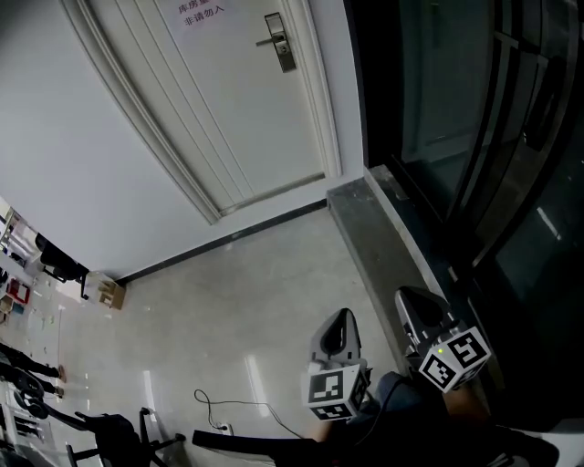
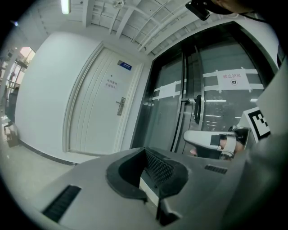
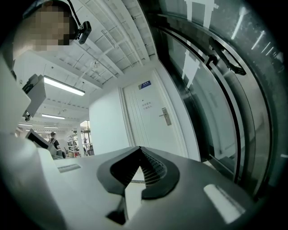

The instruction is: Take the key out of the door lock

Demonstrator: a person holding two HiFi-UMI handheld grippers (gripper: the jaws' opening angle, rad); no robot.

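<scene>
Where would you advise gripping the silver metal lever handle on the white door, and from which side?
Probably the horizontal bar of the silver metal lever handle, left of its upright metal lock plate, approached head-on to the white panelled door with one jaw above and one below: the bar runs sideways.

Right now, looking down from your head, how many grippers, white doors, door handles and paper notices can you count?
Grippers: 2 (left gripper, right gripper)
White door: 1
Door handle: 1
Paper notice: 1
Total: 5
</scene>
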